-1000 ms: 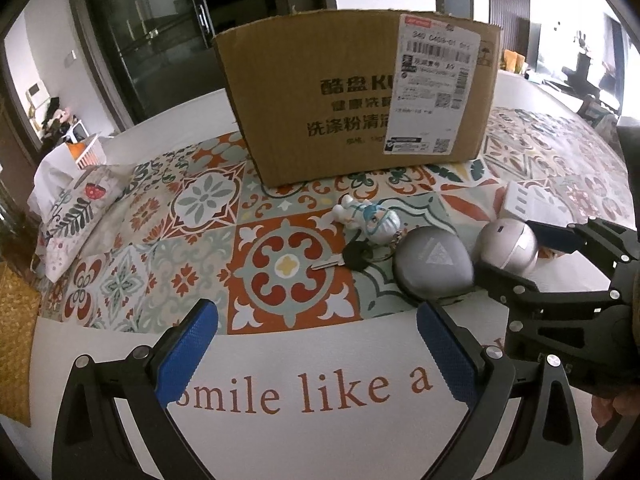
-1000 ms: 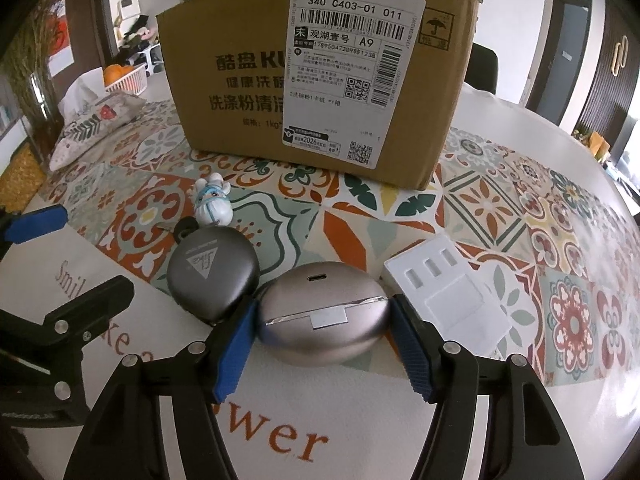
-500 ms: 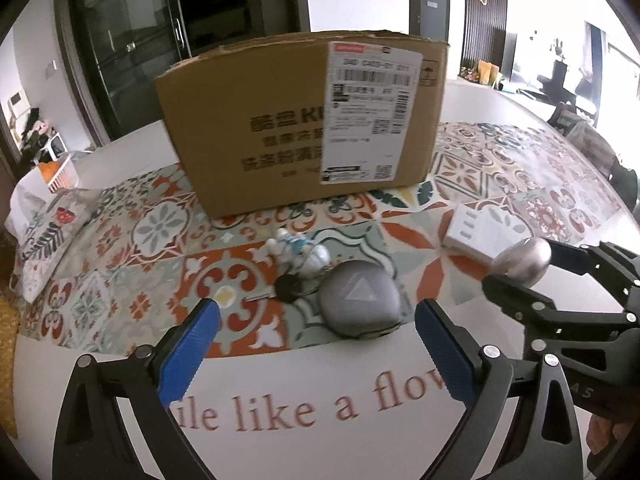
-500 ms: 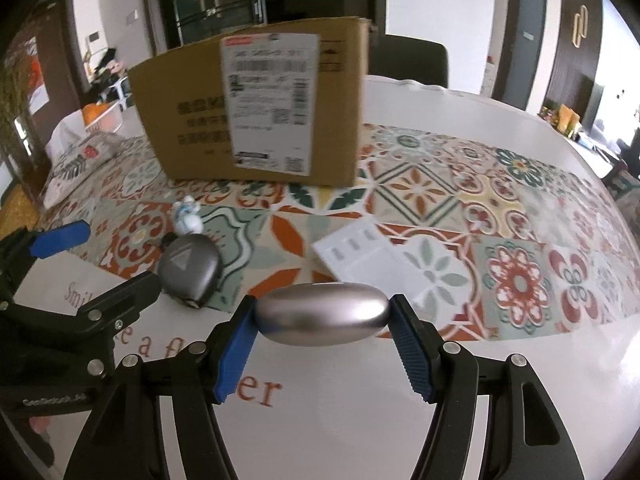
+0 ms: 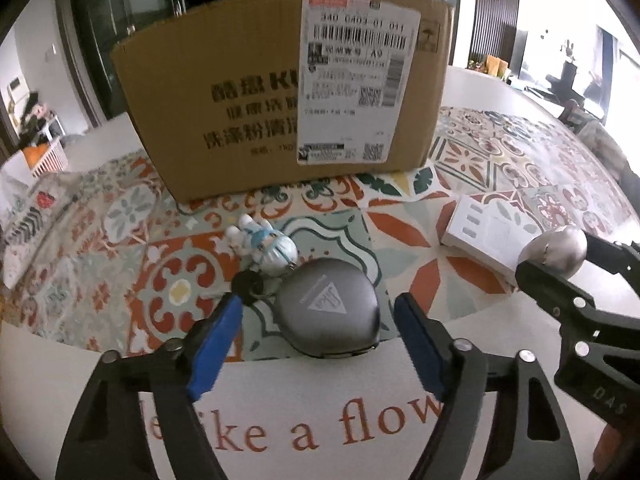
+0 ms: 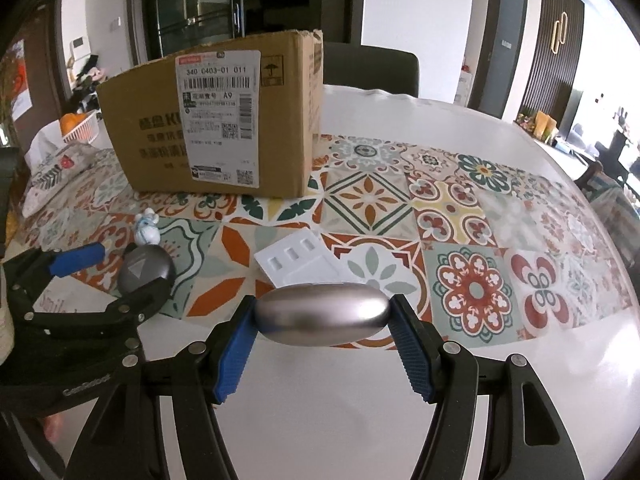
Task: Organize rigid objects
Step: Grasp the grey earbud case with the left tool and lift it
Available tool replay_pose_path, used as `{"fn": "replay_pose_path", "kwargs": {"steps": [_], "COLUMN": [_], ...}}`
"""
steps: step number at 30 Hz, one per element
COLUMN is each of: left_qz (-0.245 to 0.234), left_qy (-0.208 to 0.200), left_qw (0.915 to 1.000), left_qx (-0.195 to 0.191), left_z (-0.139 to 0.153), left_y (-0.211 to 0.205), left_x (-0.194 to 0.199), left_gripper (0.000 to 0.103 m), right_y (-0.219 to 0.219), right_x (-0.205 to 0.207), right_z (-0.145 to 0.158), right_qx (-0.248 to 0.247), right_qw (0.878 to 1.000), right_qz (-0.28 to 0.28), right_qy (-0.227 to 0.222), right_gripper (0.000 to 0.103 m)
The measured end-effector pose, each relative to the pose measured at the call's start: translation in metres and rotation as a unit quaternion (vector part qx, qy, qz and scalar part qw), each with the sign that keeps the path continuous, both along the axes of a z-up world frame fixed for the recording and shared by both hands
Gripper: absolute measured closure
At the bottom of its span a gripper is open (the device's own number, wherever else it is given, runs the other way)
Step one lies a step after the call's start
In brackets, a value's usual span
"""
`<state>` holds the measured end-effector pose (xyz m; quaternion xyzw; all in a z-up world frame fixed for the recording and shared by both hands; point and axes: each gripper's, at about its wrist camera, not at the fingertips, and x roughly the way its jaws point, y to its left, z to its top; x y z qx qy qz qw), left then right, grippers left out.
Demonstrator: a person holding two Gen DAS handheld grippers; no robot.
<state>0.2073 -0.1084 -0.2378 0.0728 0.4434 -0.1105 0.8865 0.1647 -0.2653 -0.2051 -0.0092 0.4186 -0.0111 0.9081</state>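
Now right gripper (image 6: 322,354) clamping silver case (image 6: 322,314), left gripper (image 5: 318,346) closing around grey case (image 5: 330,312)

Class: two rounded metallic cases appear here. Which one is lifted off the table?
The lighter silver case, clamped in the right tongs; the darker triangle-logo case lies on the tablecloth.

My dining room, lit by daylight

White wall (image 6: 420,20) at twelve o'clock, dark glass cabinet (image 6: 196,4) at eleven, slatted panel (image 6: 556,44) and bright windows (image 5: 616,80) at two.

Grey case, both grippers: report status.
Right gripper shut on silver case, lifted. Left gripper closing around grey case, pads not touching. Figurine keychain lies against it.
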Motion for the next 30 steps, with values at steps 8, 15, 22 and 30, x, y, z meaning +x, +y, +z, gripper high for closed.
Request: {"fn": "replay_pose_path", "kwargs": {"steps": [8, 15, 22, 30], "left_qz": [0.001, -0.006, -0.018, -0.017], "left_qy": [0.018, 0.026, 0.019, 0.005], "left_qw": [0.9998, 0.9993, 0.9993, 0.9991], "left_qx": [-0.008, -0.027, -0.027, -0.038], "left_z": [-0.012, -0.01, 0.005, 0.033], "left_y": [-0.003, 0.003, 0.011, 0.027], "left_x": [0.007, 0.004, -0.006, -0.011], "left_gripper": [0.048, 0.048, 0.048, 0.048], "right_y": [0.003, 0.012, 0.016, 0.026], "right_x": [0.002, 0.001, -0.004, -0.009], "right_z": [-0.002, 0.0, 0.009, 0.027], "right_qx": [0.002, 0.006, 0.008, 0.011], "right_qw": [1.0, 1.0, 1.0, 1.0], "right_qz": [0.004, 0.009, 0.01, 0.014], "right_qy": [0.002, 0.0, -0.003, -0.014], "right_gripper": [0.037, 0.037, 0.037, 0.037]}}
